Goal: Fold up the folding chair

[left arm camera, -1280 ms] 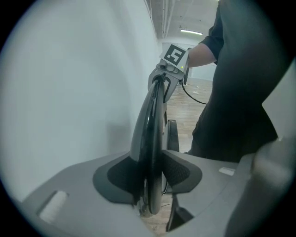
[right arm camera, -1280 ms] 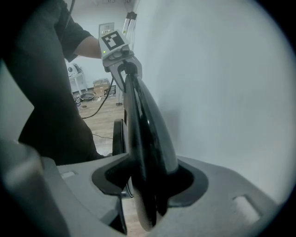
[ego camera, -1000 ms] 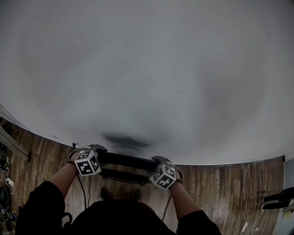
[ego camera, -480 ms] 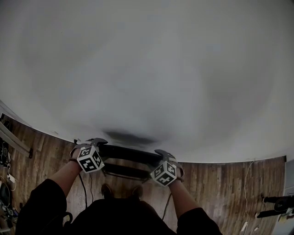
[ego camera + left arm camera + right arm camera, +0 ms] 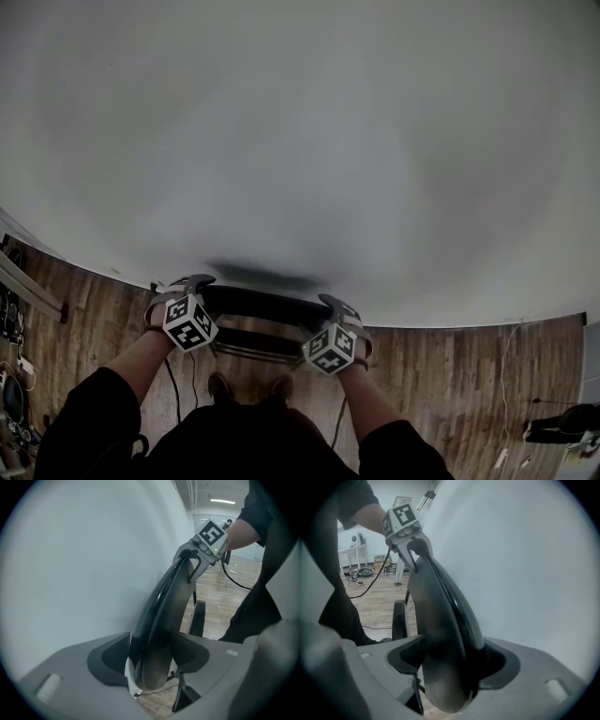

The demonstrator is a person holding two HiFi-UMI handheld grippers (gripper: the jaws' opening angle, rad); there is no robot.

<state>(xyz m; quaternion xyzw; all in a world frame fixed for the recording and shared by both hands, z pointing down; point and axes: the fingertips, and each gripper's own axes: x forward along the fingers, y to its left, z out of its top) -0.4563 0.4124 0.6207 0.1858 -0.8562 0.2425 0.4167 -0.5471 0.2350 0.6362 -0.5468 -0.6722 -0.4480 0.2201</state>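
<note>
One white wall (image 5: 300, 141) — chair (image 5: 258, 303) against it

Black folding chair (image 5: 253, 306) upright beside the white wall (image 5: 300, 141) (glossy curved backrest (image 5: 161, 616) on top, seat (image 5: 198, 618) edge-on below)

**Q:** How do the arms stand relative to the backrest (image 5: 258, 303)?

**A:** The left forearm (image 5: 131, 361) and the right forearm (image 5: 361, 398) both reach forward and down to it. The left gripper (image 5: 192, 281) straddles its left end and the right gripper (image 5: 335, 303) its right end.

**Q:** And the jaws?

**A:** Each pair has just been opening. The backrest lies between them, and the pads are not clamped on it.
</note>
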